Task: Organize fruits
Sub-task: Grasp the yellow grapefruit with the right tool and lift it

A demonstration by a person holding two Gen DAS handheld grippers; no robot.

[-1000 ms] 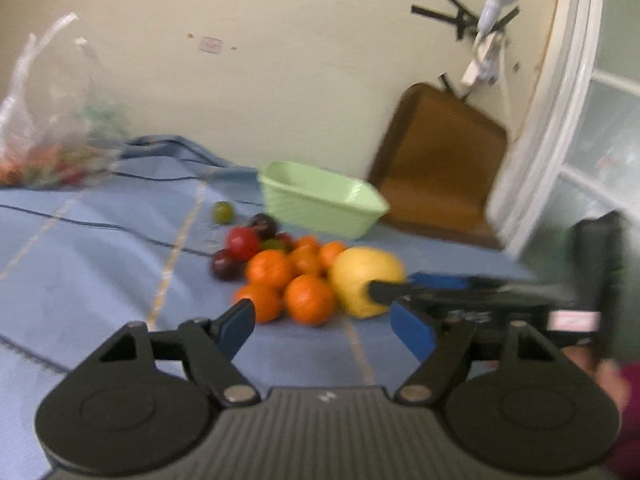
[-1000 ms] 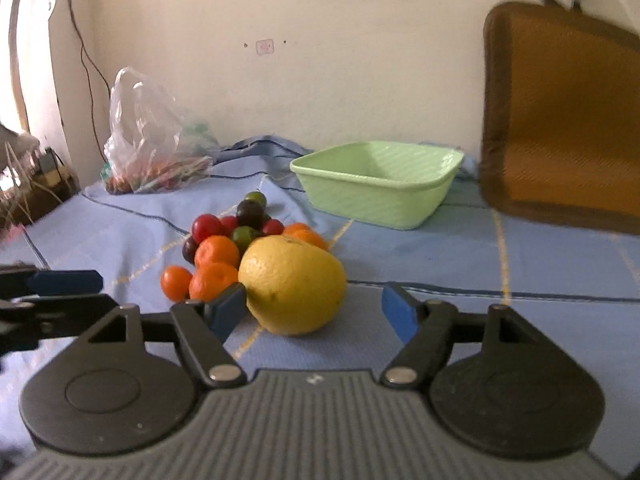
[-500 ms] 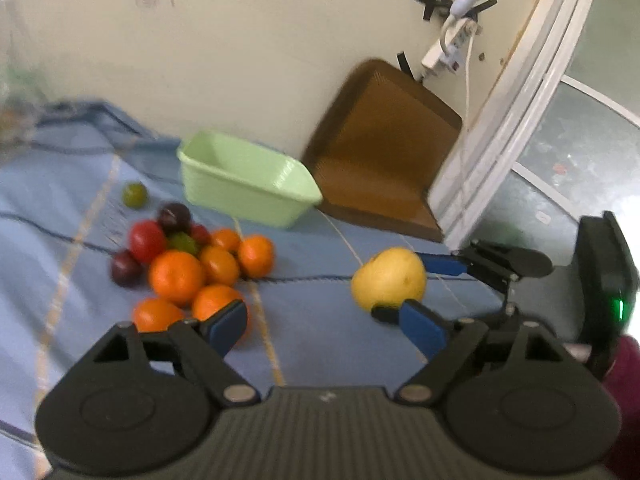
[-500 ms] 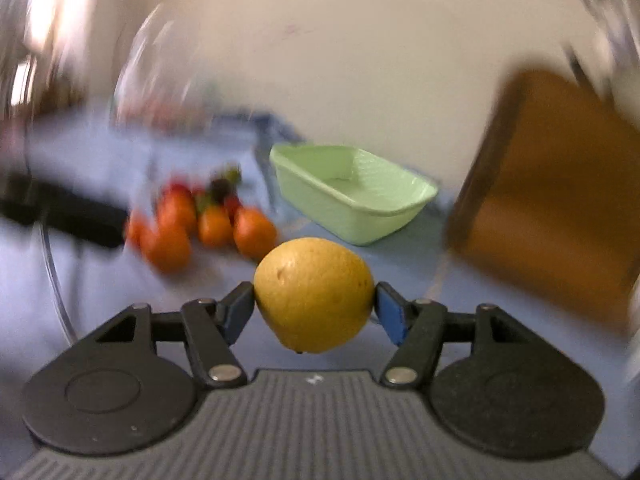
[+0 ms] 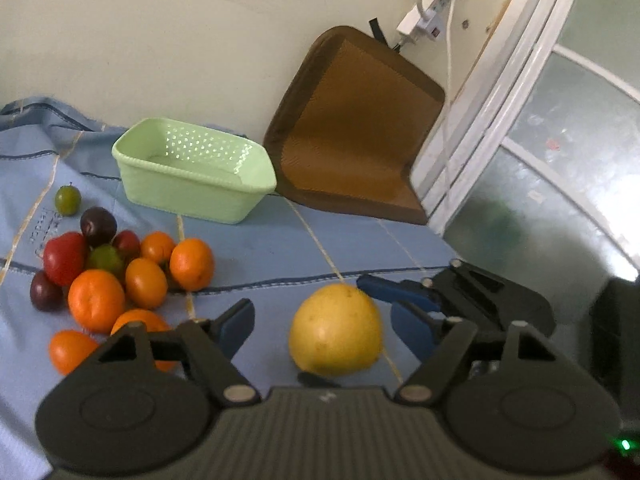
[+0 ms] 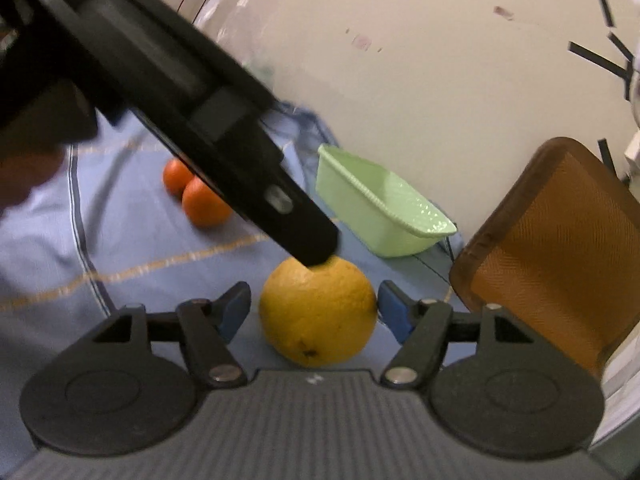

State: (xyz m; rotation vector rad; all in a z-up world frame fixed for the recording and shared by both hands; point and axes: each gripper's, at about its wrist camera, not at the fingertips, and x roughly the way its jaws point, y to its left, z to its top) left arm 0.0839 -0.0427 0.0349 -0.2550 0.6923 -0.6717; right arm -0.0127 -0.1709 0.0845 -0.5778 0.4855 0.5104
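A large yellow citrus fruit [image 6: 318, 312] sits between the fingers of my right gripper [image 6: 314, 314]; the right pad touches it and a small gap shows at the left pad. In the left wrist view the same fruit [image 5: 336, 330] lies between my left gripper's [image 5: 324, 328] open fingers, with the right gripper [image 5: 452, 300] reaching in from the right. A pile of oranges [image 5: 96, 300], red and dark plums [image 5: 64, 258] and green fruits lies to the left. A light green basket [image 5: 192, 176] stands behind, empty.
A blue cloth [image 5: 280, 248] covers the surface. A brown mat [image 5: 360, 128] leans against the wall at right, beside a white window frame [image 5: 492, 100]. The left gripper's body [image 6: 180, 92] crosses the right wrist view. A clear plastic bag [image 6: 232, 12] sits at the back.
The right gripper closed around the yellow fruit and carried it right, away from the pile. Its left pad now stands slightly off the fruit. The left gripper followed to the right.
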